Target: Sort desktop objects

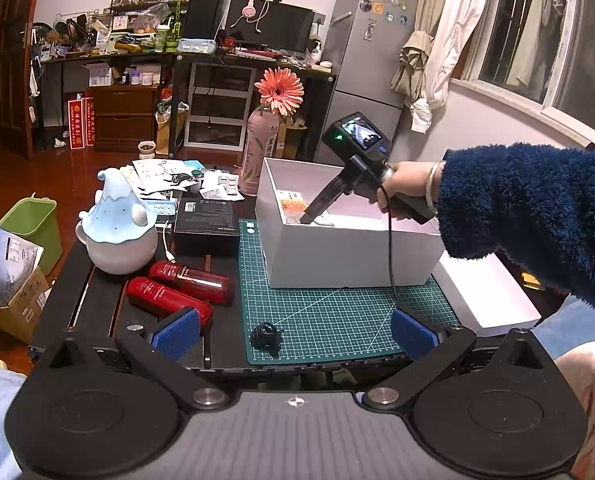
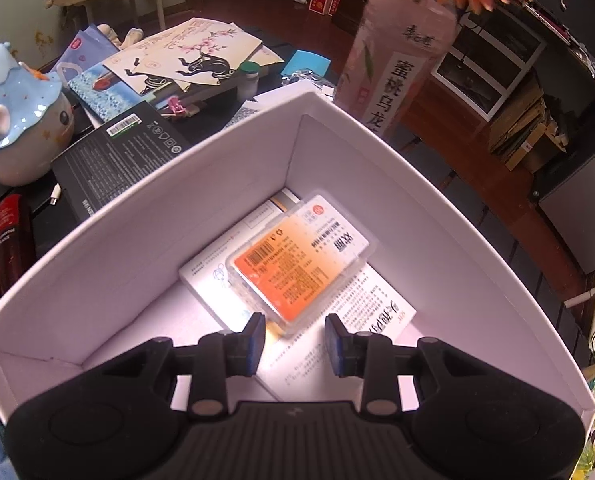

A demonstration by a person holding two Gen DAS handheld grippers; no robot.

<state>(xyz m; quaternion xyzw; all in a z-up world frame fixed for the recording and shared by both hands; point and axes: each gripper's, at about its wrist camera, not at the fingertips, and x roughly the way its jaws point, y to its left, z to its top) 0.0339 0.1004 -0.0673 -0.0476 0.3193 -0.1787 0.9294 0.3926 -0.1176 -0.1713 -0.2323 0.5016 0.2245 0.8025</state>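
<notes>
A white open box [image 1: 349, 256] stands on the green cutting mat [image 1: 329, 320]. My right gripper [image 2: 295, 340] reaches down inside the box [image 2: 137, 240], jaws open, just behind an orange-labelled clear pack [image 2: 301, 264] that lies on white leaflets [image 2: 357, 312]. The pack's near corner sits between the fingertips, untouched. My left gripper [image 1: 293, 334] is open and empty, low over the mat's near edge, above a small black clip [image 1: 266, 335]. Two red bottles [image 1: 177, 288] lie to its left.
A blue-hatted ceramic figure [image 1: 117, 224], a black box [image 1: 207, 216], papers and a pink bottle with an orange flower [image 1: 257, 152] stand behind. The white box lid [image 1: 493, 300] lies at the right. A green bin [image 1: 33, 224] is on the floor at the left.
</notes>
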